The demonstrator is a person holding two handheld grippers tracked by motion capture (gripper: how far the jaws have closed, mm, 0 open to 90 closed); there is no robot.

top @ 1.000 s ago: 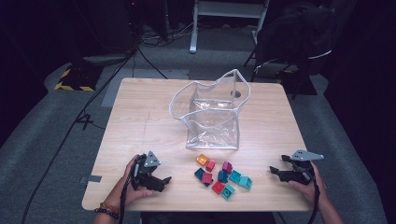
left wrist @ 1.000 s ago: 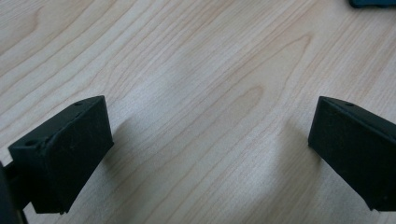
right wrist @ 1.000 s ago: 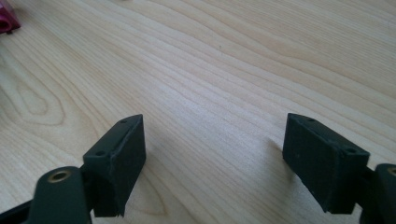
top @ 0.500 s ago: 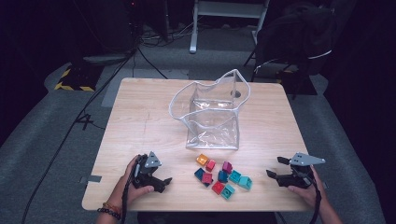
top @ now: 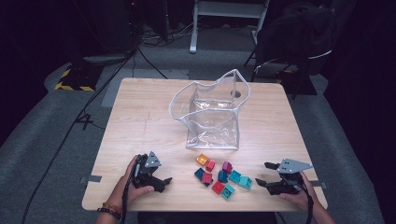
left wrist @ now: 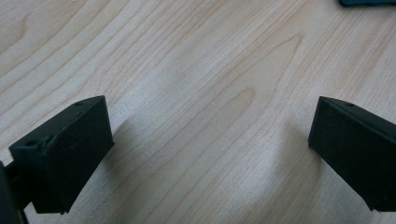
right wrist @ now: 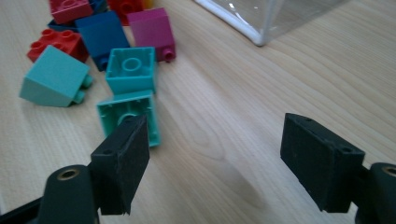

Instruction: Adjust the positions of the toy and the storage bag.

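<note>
Dark room, grey carpet floor (top: 42, 140), pale wooden table (top: 140, 116), cables (top: 149, 51) behind

Overhead light is brightening the table (top: 140, 121) while the surroundings are staying dark; glare is streaking the bag (top: 212, 112) (soft shadows, jaws slightly blurred).

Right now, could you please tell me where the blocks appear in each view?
High view: blocks at the front middle of the table.
Left gripper view: a dark sliver at the top right edge, maybe one block.
Right gripper view: upper left, beyond one jaw.
Shared landmark: the table's wood grain.
</note>
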